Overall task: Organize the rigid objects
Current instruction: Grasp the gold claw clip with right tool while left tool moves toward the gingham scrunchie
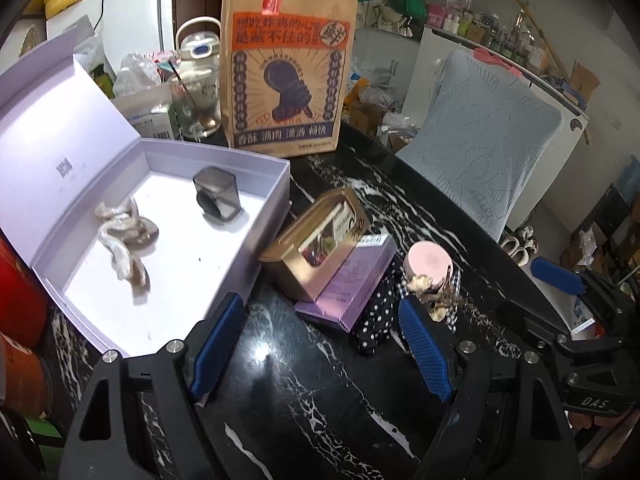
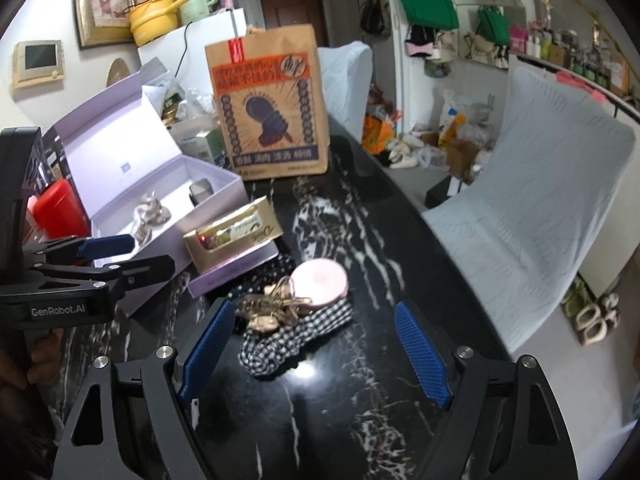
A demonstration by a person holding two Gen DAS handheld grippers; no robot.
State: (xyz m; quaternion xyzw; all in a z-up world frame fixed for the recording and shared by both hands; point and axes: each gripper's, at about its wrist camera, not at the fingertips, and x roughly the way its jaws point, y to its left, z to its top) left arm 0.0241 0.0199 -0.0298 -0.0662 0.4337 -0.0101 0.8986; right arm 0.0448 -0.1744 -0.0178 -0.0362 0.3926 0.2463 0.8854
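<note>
Both tools hang over the black, white-veined marble table with nothing in them. The left gripper has its blue-padded fingers well apart over bare stone; the right gripper is spread just as wide, and nothing sits between its pads either.

Some of the sorting looks done, I'd say. The open lilac cardboard box, off beyond the left gripper's left finger, already holds two hard things: a dark smoky square bottle and a pearly, twisted hair claw. Its lid stands up behind.

What is left lies ahead of the fingers. Straight beyond the left gripper's tips is a gold windowed carton, resting tilted on a flat purple box, just beside the lilac box's near wall. Past the left gripper's right finger, and just ahead of the right gripper's left finger in its own view, is a small heap: a round pink lidded jar, a bronze-coloured metal hair clip touching it, and under them a black-and-white checked cloth beside a black polka-dot cloth. The cloths are soft, so I would guess they stay out.

So by my reckoning two pieces are in, and the carton, the purple box, the jar and the clip remain out. The right gripper looks best lined up for the clip or jar, though I cannot tell which it is meant for.

A tall printed brown paper bag stands far beyond both, apart from the sorting.
</note>
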